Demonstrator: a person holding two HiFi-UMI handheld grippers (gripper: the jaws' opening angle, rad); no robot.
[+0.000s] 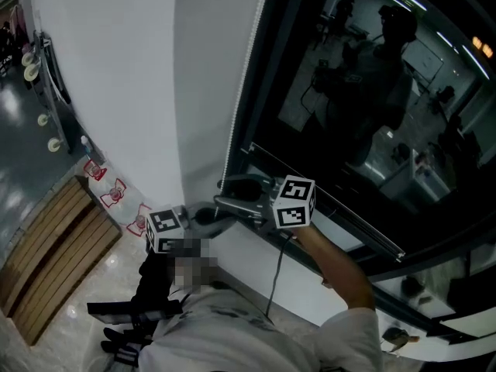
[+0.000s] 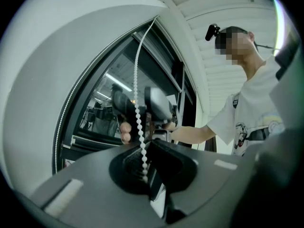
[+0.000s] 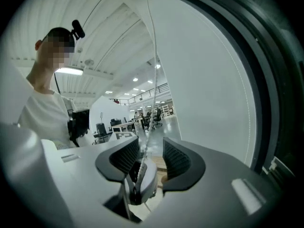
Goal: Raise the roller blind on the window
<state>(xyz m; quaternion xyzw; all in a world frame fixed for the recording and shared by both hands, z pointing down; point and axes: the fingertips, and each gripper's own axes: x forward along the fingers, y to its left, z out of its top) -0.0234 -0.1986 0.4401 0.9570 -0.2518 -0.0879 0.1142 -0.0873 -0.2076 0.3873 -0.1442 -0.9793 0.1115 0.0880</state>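
A white bead chain (image 1: 245,76) hangs along the dark window frame (image 1: 267,91), beside a white wall. In the left gripper view the bead chain (image 2: 137,103) runs down into my left gripper (image 2: 144,163), which is shut on it. My right gripper (image 3: 151,158) stands open just above, and the chain (image 3: 153,56) passes loosely between its ribbed pads (image 3: 176,160). In the head view the left gripper (image 1: 203,217) sits low by the wall, with the right gripper (image 1: 236,192) above it at the frame's foot. The blind itself is not visible.
The window glass (image 1: 364,91) is dark and reflective, with a sill rail (image 1: 349,219) below it. A wooden slatted bench (image 1: 54,246) stands on the floor to the left. A thin cable (image 1: 277,273) hangs from the right gripper.
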